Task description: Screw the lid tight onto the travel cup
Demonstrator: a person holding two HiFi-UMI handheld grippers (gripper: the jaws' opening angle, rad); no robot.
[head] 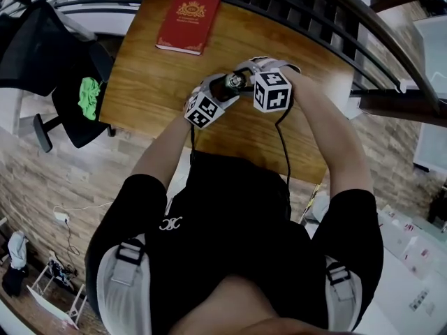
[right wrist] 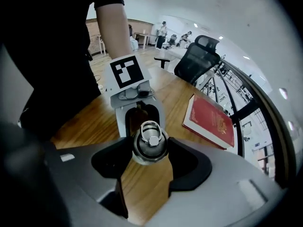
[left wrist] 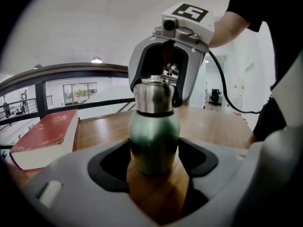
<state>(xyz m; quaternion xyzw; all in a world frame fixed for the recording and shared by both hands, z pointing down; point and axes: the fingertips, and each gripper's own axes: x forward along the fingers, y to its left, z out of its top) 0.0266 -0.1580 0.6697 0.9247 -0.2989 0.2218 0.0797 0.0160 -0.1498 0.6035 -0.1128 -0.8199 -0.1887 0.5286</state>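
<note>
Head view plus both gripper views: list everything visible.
table: 1, brown wood, beneath everything else
book: 1, red, flat at the table's far edge
travel cup: 1, green body, upright, between the grippers
lid: 1, steel, on top of the cup
office chair: 1, black, left of the table
green cloth: 1, on the chair
railing: 1, dark, curving beyond the table
left gripper: 1, grey, closed on the cup's body
right gripper: 1, grey, closed on the lid from above

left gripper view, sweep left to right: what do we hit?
red book → travel cup → person's arm. The right gripper overlaps the cup, so it is left out.
</note>
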